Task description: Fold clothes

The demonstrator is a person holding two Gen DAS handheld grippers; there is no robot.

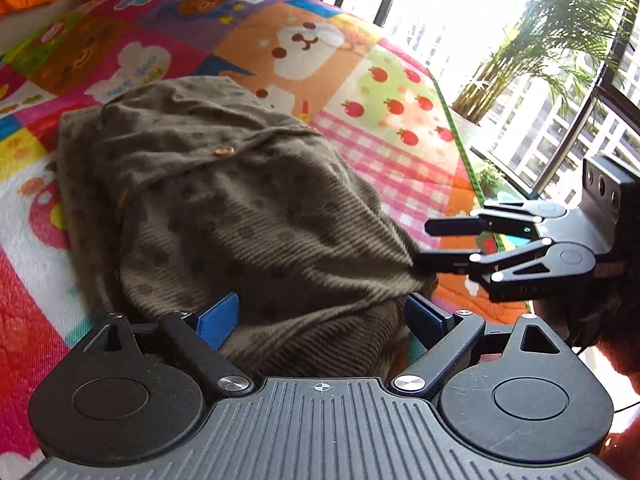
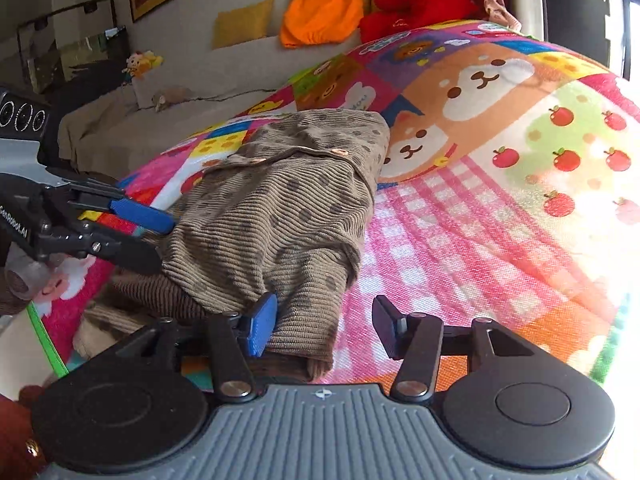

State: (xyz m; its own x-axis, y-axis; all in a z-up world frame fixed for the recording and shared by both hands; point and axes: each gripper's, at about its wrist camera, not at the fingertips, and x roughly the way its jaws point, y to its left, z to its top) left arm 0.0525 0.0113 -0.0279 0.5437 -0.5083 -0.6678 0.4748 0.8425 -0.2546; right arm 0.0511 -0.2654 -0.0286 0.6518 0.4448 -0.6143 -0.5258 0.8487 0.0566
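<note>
A brown ribbed garment with dark dots and small buttons (image 1: 240, 200) lies folded over on the colourful play mat (image 1: 400, 152); it also shows in the right wrist view (image 2: 280, 216). My left gripper (image 1: 324, 312) is open, its blue pads either side of the garment's near edge; it also shows at the garment's left side in the right wrist view (image 2: 156, 236). My right gripper (image 2: 324, 324) is open at the garment's near right corner, left pad touching the cloth. In the left wrist view it (image 1: 424, 244) sits at the garment's right edge.
A sofa with orange (image 2: 320, 12) and red (image 2: 424, 0) cushions stands behind the mat. A potted palm (image 1: 560, 32) and large windows are at the mat's far side. The mat's green edge (image 2: 44, 340) is near the left gripper.
</note>
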